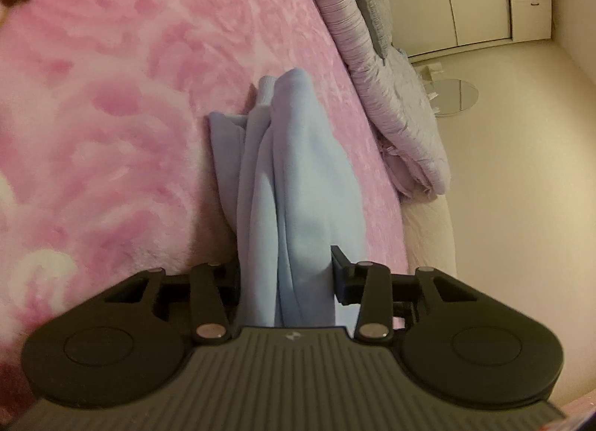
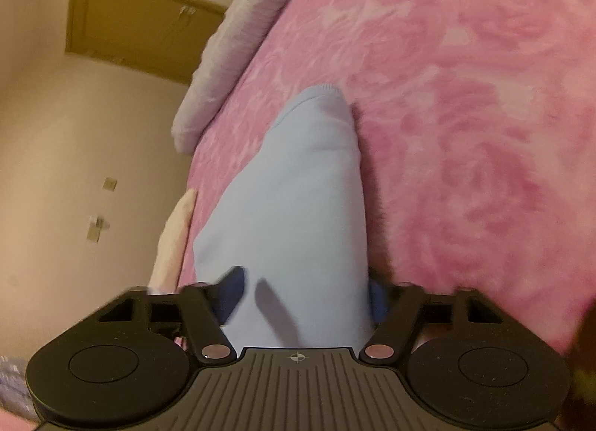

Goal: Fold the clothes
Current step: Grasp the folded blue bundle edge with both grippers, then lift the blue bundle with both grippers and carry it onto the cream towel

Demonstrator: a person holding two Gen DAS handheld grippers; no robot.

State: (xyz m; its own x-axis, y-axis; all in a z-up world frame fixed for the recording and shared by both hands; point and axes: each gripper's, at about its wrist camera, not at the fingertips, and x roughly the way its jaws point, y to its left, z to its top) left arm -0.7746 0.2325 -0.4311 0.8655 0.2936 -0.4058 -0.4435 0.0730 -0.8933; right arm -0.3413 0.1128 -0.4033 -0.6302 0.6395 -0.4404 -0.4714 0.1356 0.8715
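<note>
1. On the bed, spread with a fluffy pink rose-patterned blanket [image 1: 123,103], lies the task's thing: a pale blue soft fleece garment [image 1: 283,177], bunched into long upright folds and reaching from the blanket back toward both cameras.
2. Left hand-held gripper [image 1: 285,278]: its jaws stand part-way open with a thick bundle of the blue fabric filling the gap between them; the cloth touches both sides, so I judge it gripped.
3. Right hand-held gripper [image 2: 303,297]: also part-way open, with a broad, smoother stretch of the same garment [image 2: 298,200] between its jaws. The picture is blurred here, but the fabric fills the gap and appears clamped.
4. Progress, as a judgement: the garment is still gathered and uneven, not a flat neat packet. Both ends look taken up, so a fold is under way at most; laying it flat, smoothing and the later folds remain.
5. Beside the blanket sits a lilac ribbed quilted cover [image 1: 372,69] at the bed's edge, with cream cupboard doors [image 1: 469,2] beyond.
6. Writing: no brand, label or readable text shows. Only a small round crosshair mark [image 2: 298,357] sits on the gripper body.
</note>
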